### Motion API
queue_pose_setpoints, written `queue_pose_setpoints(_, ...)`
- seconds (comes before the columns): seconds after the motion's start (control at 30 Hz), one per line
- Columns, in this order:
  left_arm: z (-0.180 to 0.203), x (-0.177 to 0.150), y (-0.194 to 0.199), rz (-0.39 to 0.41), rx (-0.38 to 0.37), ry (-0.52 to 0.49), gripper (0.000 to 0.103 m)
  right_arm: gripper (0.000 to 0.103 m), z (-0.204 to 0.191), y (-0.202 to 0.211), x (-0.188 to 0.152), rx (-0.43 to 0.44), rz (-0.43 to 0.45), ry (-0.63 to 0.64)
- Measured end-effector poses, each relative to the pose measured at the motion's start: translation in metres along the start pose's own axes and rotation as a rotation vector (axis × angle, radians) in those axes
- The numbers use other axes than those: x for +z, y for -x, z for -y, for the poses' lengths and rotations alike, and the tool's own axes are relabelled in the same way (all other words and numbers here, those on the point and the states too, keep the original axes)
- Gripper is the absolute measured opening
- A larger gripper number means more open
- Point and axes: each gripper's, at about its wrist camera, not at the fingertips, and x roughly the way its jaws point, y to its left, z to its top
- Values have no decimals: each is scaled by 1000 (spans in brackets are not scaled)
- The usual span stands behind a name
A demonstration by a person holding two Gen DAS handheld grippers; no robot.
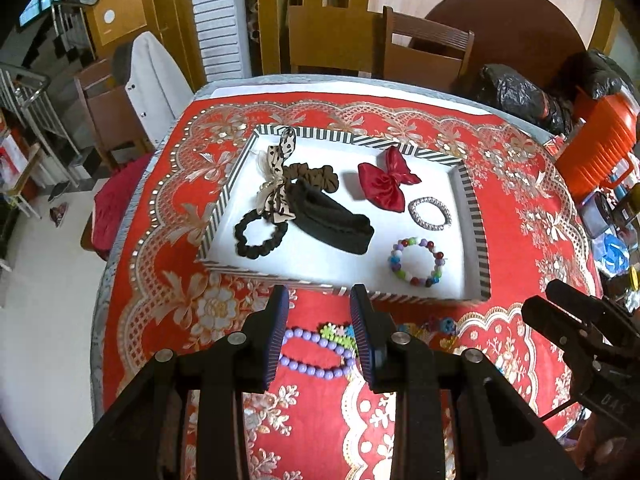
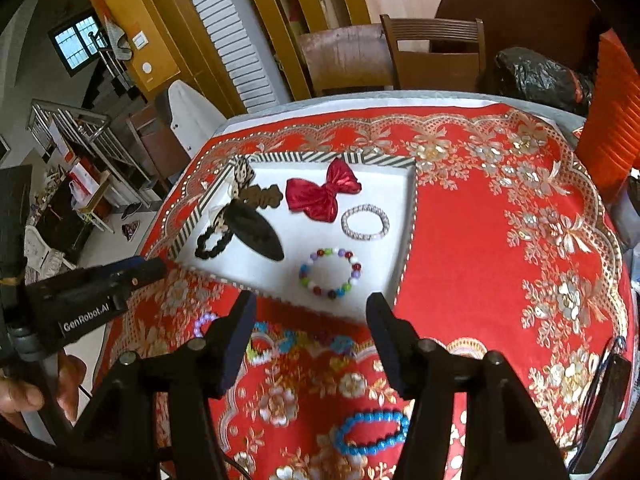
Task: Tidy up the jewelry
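Observation:
A striped-rim white tray [image 1: 224, 204] [image 2: 406, 240] on the red cloth holds a red bow [image 1: 386, 184] [image 2: 322, 194], a silver bracelet [image 1: 430, 214] [image 2: 365, 222], a multicolour bead bracelet [image 1: 416, 262] [image 2: 331, 273], black scrunchies [image 1: 260, 234] and a leopard ribbon [image 1: 280, 172]. My left gripper [image 1: 320, 312] is open and empty, above a purple bead bracelet [image 1: 316, 354] in front of the tray. My right gripper [image 2: 312, 316] is open and empty, above colourful bead bracelets [image 2: 280, 342]. A blue bead bracelet [image 2: 372, 432] lies nearer.
The round table's red patterned cloth [image 2: 500, 240] spreads right of the tray. Wooden chairs [image 1: 424, 52] stand behind the table. Black bags [image 1: 516, 92] and an orange container [image 1: 600, 140] sit at the right edge. The other gripper's body [image 2: 80, 300] shows at left.

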Motion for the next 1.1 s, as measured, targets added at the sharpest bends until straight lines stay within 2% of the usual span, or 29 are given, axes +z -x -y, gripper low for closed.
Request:
queue_pose_setpoints(0.13, 1, -10, 9, 20, 9, -12, 18, 60, -2, 8, -12, -2, 1, 7)
queue_pose_setpoints(0.6, -2, -30, 18, 9, 17, 3, 18, 62, 0, 21, -38, -9, -11, 23)
queue_pose_setpoints(0.77, -14, -35, 15, -20, -6, 39, 18, 62, 4, 20, -49, -30, -29, 43)
queue_pose_setpoints(0.87, -26, -38, 11, -34, -3, 70, 18, 62, 12, 15, -56, -23, -64, 18)
queue_pose_setpoints(1.1, -48, -47, -3, -87, -13, 136, 18, 62, 27, 8, -71, -36, -84, -4)
